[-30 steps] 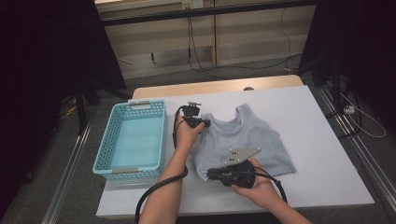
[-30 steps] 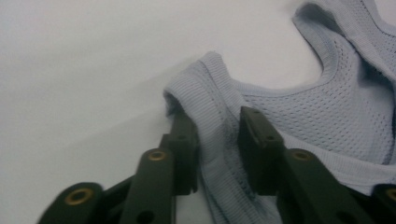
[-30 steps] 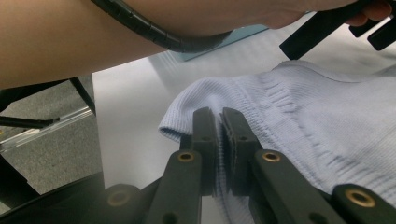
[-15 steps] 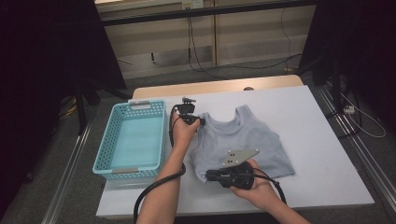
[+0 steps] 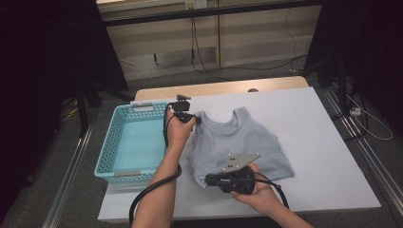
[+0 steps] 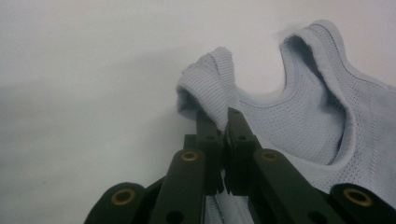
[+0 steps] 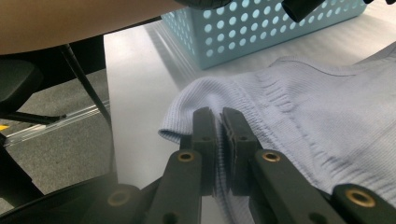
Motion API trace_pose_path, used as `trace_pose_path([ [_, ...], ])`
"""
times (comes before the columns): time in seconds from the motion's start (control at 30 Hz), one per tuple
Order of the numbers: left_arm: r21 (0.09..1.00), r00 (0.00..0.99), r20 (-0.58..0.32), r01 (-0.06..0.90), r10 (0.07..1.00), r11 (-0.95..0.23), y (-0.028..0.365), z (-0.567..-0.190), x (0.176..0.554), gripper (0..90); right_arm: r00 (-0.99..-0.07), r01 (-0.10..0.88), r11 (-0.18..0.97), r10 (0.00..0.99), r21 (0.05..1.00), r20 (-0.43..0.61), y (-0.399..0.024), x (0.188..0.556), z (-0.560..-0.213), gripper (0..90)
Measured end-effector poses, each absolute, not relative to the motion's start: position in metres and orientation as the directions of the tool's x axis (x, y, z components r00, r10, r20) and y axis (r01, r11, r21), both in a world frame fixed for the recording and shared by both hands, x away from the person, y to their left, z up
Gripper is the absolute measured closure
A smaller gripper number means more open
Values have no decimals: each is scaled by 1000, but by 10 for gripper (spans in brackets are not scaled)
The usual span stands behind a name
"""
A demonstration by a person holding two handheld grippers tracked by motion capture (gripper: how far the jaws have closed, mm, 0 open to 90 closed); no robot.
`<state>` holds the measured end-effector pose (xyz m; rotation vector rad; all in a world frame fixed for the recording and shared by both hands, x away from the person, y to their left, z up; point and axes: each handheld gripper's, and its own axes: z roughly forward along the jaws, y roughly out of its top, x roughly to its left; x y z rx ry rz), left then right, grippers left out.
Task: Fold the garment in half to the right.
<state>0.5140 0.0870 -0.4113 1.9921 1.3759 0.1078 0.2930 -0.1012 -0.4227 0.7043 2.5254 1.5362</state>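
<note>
My right tool [image 5: 209,180] pinches the near hem corner of the pale blue ribbed knit tank top [image 5: 247,142] lying on the white bench [image 5: 328,156]. Farther off, my left tool [image 5: 196,119] clamps its shoulder strap beside the turquoise perforated plastic basket [image 5: 135,145].

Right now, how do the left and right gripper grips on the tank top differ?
The left gripper pinches a shoulder strap at the tank top's far end; the right gripper pinches the ribbed bottom hem corner at the near end. The left is beside the basket; the right is near the table's front edge. Both are shut on fabric.
</note>
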Motion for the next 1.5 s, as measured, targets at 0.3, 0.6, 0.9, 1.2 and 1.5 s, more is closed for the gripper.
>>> trace_pose_path([
  [0.3, 586, 422, -299, 789, 856, -184, 97, -404, 512, 868, -897, 318, 389, 418, 865, 142, -95, 292, -422, 853],
  [0.6, 587, 416, -281, 788, 864, -189, 104, -398, 512, 868, -902, 311, 381, 408, 871, 143, -91, 292, -420, 853],
  [0.9, 583, 403, -272, 791, 874, -184, 109, -395, 510, 868, -910, 300, 379, 388, 875, 144, -86, 294, -418, 853],
  [1.2, 582, 386, -264, 794, 884, -173, 115, -389, 507, 868, -920, 283, 380, 367, 881, 138, -81, 294, -417, 853],
  [1.5, 571, 383, -261, 801, 886, -178, 119, -383, 506, 868, -925, 272, 381, 357, 884, 131, -78, 293, -415, 854],
])
